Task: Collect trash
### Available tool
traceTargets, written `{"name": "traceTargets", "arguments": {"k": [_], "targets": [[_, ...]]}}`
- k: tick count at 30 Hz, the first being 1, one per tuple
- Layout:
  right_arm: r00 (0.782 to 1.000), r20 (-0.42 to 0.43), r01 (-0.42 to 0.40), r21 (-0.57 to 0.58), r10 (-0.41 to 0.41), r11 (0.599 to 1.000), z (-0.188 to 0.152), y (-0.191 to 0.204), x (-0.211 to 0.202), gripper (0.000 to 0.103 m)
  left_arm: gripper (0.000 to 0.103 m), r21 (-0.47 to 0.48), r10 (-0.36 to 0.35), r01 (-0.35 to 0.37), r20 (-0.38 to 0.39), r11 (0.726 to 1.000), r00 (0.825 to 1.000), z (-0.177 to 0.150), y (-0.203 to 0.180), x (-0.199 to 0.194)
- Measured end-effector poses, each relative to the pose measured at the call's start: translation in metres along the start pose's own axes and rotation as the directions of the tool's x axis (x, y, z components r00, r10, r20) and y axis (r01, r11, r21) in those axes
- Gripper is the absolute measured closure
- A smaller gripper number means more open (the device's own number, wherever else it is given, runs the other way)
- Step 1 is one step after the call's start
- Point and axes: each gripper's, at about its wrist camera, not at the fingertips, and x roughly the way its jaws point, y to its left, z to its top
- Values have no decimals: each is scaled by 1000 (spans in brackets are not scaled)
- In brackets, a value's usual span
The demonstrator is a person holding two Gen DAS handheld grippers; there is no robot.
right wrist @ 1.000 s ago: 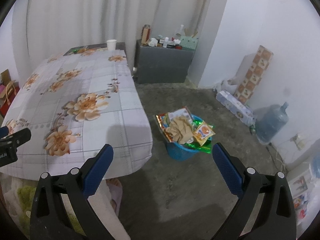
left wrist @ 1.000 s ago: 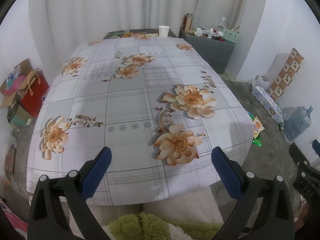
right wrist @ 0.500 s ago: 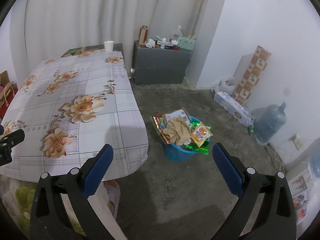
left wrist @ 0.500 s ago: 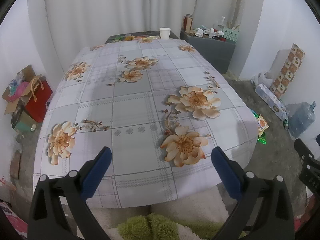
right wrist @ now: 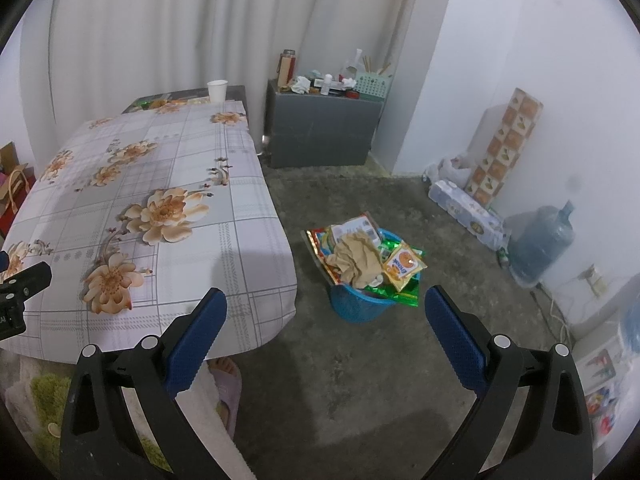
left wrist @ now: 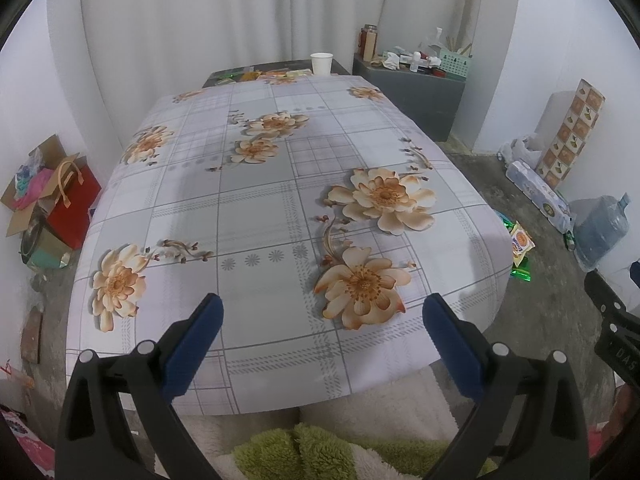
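L gripper [left wrist: 322, 316] held over near edge of table [left wrist: 256, 208], fingers spread wide, nothing between them. R gripper [right wrist: 326, 312] same: fingers wide apart, empty, above bare floor [right wrist: 360, 380] beside table. Trash [right wrist: 362, 254], wrappers + crumpled brown paper, heaped in blue bin [right wrist: 358, 308] on floor, just off table's R side, ahead of R gripper. A couple of wrappers stick out over the rim. White cup [left wrist: 321, 63] at far end of table; water jug [right wrist: 544, 240] by R wall.
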Motion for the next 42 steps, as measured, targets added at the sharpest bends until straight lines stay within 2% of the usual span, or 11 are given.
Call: {"name": "traceTargets", "arguments": {"k": [42], "targets": [[1000, -3, -4, -8, 4, 1000, -3, 9, 7, 8, 5, -2, -5, 5, -4, 1000, 1000, 0, -2, 0]]}}
